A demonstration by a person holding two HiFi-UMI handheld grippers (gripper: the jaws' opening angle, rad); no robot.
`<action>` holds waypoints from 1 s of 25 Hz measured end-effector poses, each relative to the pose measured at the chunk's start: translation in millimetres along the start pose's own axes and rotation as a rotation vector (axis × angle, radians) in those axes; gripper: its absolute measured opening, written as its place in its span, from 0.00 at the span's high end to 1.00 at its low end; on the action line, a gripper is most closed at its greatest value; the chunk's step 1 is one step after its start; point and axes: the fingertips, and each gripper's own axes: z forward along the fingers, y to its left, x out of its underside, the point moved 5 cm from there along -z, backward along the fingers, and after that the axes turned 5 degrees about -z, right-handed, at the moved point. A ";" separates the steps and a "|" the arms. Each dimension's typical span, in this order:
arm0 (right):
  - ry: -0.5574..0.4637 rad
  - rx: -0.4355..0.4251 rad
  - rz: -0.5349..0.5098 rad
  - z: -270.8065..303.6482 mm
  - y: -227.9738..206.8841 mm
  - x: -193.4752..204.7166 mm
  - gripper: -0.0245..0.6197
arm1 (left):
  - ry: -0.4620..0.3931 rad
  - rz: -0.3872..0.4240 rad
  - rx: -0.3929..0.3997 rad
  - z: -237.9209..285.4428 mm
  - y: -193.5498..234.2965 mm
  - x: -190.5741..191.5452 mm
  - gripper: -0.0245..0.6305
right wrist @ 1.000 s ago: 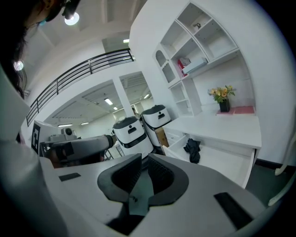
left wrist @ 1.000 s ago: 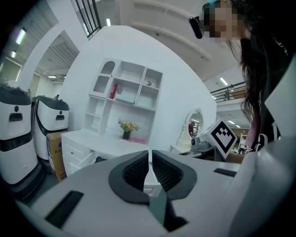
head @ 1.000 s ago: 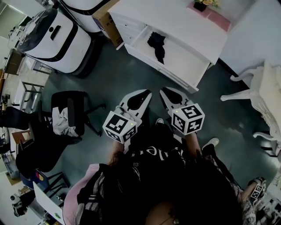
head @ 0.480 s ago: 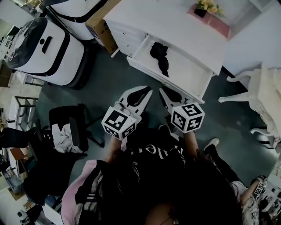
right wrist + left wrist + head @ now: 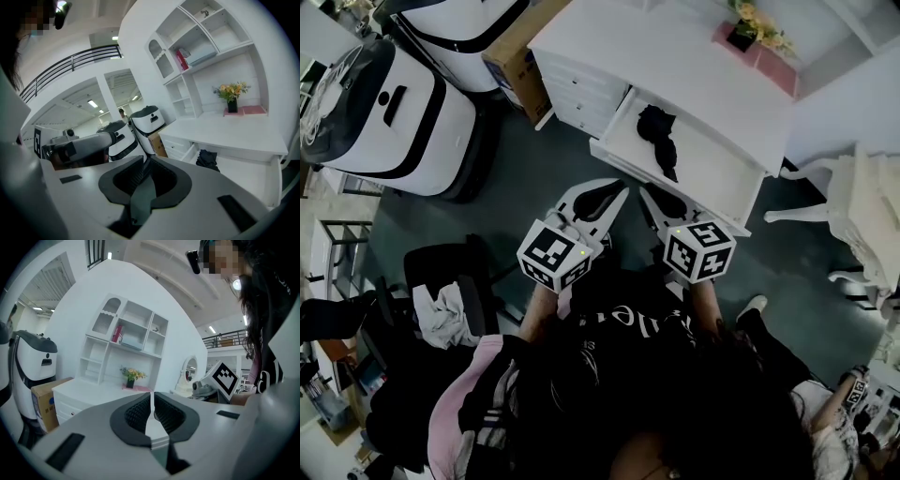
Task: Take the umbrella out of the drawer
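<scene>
Black umbrella: a dark, folded, rumpled bundle lying inside the open drawer, toward its 10 o'clock end in the head view. Neither claw touches it. In the right gripper view the umbrella shows at 3 o'clock of the jaws, well beyond them.
Drawer: white, pulled out from the front of the counter, at 12 to 1 o'clock of the two claws in the head view.
Counter: a white desk with a white shelf unit rising at its back. A stack of smaller shut drawers sits at its 9 o'clock end.
Flower pot: a dark pot with yellow flowers standing on a pink mat at the counter's 1 o'clock corner.
Left claw: held level in front of the person, tips toward the drawer but well apart from it. In its own view the left claw has its ribbed pads closed together with nothing between them.
Right claw: just beside the left one at its 3 o'clock, tilted slightly down. The right claw has its jaws pressed together and holds nothing.
Marker cubes: one on each claw, both close to the person's dark top.
White machines: two large rounded units with black trim at 10 o'clock, on the grey floor.
Cardboard box: between the machines and the counter.
Office chair: black, at 8 o'clock, with a pale cloth on its seat.
Ornate white chair: at 3 o'clock, near the counter's end.
</scene>
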 end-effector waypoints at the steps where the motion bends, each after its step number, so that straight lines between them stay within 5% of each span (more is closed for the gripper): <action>1: 0.003 0.007 0.004 5.5 1.7 -0.4 0.85 | 0.002 -0.002 0.006 -1.3 6.7 -0.4 0.92; 17: 0.052 0.107 0.085 34.8 -48.1 -2.1 0.85 | 0.043 -0.066 0.064 40.5 51.1 5.1 0.92; 25: 0.117 0.156 0.003 67.6 -114.3 -10.0 0.85 | 0.066 -0.059 0.062 88.9 64.0 -0.6 0.92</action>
